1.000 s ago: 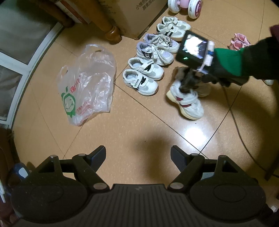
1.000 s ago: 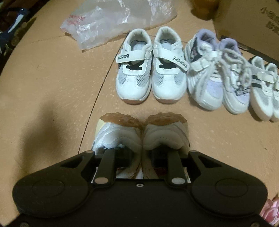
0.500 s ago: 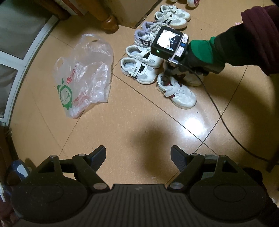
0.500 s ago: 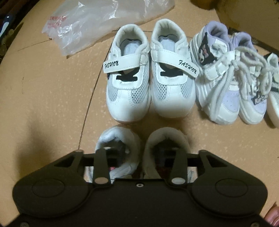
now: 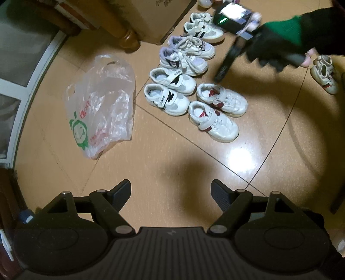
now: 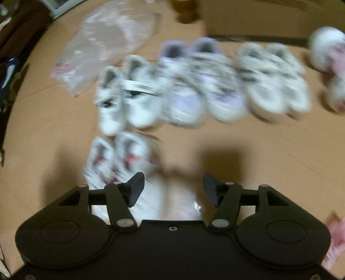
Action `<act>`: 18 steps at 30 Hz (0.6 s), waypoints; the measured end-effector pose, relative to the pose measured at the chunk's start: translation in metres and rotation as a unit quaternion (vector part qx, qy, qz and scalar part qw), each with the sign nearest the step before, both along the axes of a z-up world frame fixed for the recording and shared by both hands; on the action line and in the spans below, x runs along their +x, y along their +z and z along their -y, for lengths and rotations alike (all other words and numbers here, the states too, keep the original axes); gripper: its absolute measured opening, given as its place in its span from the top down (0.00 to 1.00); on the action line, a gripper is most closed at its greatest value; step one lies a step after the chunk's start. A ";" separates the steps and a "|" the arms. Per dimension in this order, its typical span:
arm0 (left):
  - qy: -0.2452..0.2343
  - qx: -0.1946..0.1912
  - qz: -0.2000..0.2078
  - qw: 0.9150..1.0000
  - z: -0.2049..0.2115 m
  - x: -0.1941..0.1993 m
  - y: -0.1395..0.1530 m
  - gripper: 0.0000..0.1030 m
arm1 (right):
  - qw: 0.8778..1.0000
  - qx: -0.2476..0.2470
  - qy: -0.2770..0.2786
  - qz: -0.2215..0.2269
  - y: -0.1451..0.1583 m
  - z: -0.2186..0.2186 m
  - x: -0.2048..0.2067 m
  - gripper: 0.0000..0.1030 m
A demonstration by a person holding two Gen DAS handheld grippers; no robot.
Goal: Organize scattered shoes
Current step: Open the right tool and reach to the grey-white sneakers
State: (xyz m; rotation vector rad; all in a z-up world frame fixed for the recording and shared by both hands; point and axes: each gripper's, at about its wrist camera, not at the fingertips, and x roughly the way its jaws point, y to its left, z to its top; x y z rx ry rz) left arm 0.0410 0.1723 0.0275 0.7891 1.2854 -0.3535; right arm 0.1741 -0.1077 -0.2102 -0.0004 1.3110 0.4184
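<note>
— On floor, shoes: red-trimmed pair (image 5: 217, 112) set beside the strap pair (image 5: 170, 94), extending the row.
— Grippers?
— Right gripper (image 6: 173, 189) and left gripper (image 5: 171, 193): jaws wide apart, holding nothing.

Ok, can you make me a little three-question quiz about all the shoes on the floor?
1. True or false: the right gripper holds a shoe.
2. How many pairs stand in the row beside the cardboard box?
3. The red-trimmed pair sits: A) inside the plastic bag, B) by the black-strapped pair, C) on the box.

Key: 1 false, it is open and empty. 2 three. 3 B.
</note>
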 end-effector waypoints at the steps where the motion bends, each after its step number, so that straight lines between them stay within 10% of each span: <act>1: -0.003 0.001 0.003 1.000 0.003 0.001 0.001 0.21 | 1.000 0.000 -0.009 0.001 0.001 0.014 -0.006 0.41; 18: -0.067 -0.033 0.072 0.995 0.108 0.021 0.019 0.21 | 0.993 -0.068 -0.099 -0.007 -0.002 0.192 -0.128 0.41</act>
